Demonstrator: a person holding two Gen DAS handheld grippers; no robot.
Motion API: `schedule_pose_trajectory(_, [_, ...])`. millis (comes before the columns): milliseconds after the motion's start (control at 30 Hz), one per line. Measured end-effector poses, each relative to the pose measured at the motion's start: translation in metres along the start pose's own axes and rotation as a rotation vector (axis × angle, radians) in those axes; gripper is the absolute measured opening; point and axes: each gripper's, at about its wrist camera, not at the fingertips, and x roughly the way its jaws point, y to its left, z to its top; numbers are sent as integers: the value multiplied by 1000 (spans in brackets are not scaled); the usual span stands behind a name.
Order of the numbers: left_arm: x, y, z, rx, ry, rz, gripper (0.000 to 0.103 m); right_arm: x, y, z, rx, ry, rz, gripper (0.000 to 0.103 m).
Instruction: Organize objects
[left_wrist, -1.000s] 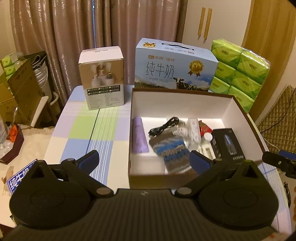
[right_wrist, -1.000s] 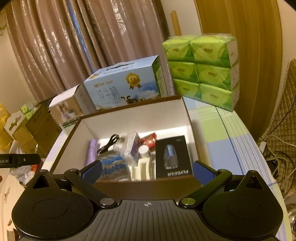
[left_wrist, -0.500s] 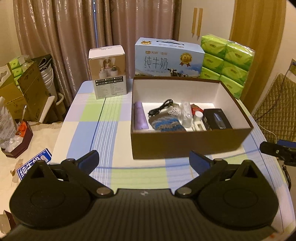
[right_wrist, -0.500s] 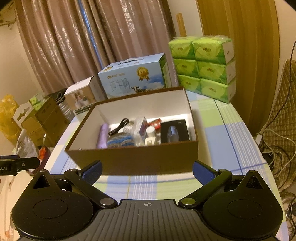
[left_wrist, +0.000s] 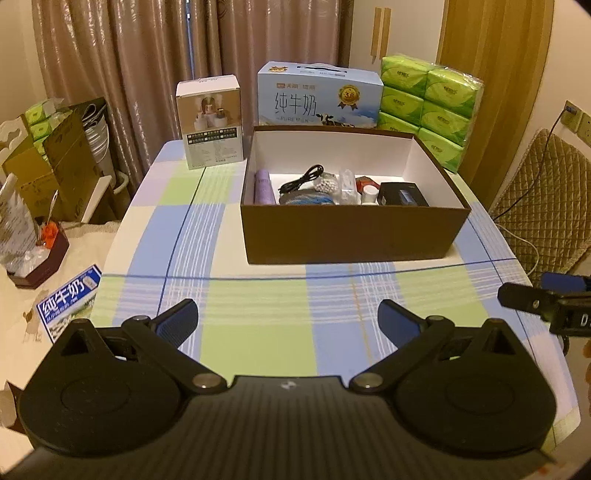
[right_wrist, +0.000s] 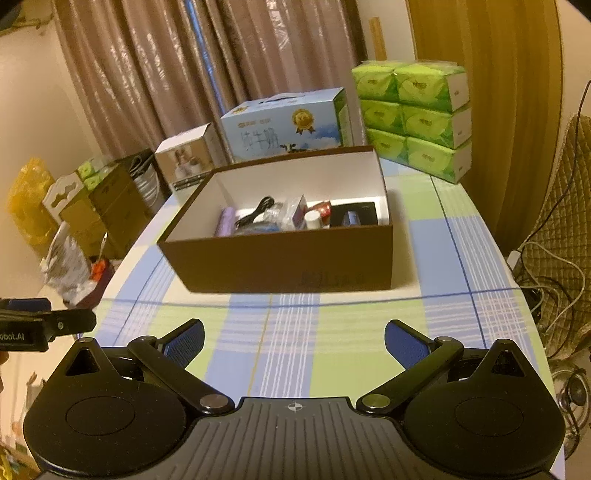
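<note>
Open brown cardboard box with white lining (left_wrist: 354, 236) sits mid-table on the blue-and-green checked tablecloth (left_wrist: 258, 325). Small items lie along its floor, toward the back.

Contents, left to right: lilac cylindrical tube (left_wrist: 264, 187), lying flat; coiled black cable (left_wrist: 301, 178); blue-grey knitted pouch (left_wrist: 306, 198); clear plastic packet (left_wrist: 347, 186); small white-capped bottle (left_wrist: 368, 192); flat black retail carton (left_wrist: 402, 194).

Left gripper (left_wrist: 288, 321): jaws spread wide, nothing between them, low over the near cloth. Right gripper (right_wrist: 294, 338): likewise released and empty (its black finger shows at the far right of the left view).

Handling, by judgement:
- Tube: light, stiff, likely slick; pinch across mid-body.
- Cable: limp; take the bundled middle.
- Pouch: soft, will sag; grip deep.
- Packet: crinkly, slippery.
- Carton: rigid; hold by its long edges.
- Box: thin walls may flex, so two-handed on the short sides.

Behind: blue milk carton with handle (left_wrist: 319, 98), white product box (left_wrist: 210, 122), green tissue packs (left_wrist: 430, 107).
</note>
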Motion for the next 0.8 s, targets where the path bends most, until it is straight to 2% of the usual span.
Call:
schedule_pose_trajectory(367, [-31, -12, -27, -2, -19, -53, 102, -29, 11, -26, -14, 9, -14, 101])
schedule_pose_trajectory(800, [-56, 13, -45, 53, -14, -89, 102, -51, 53, -48, 6, 6, -42, 101])
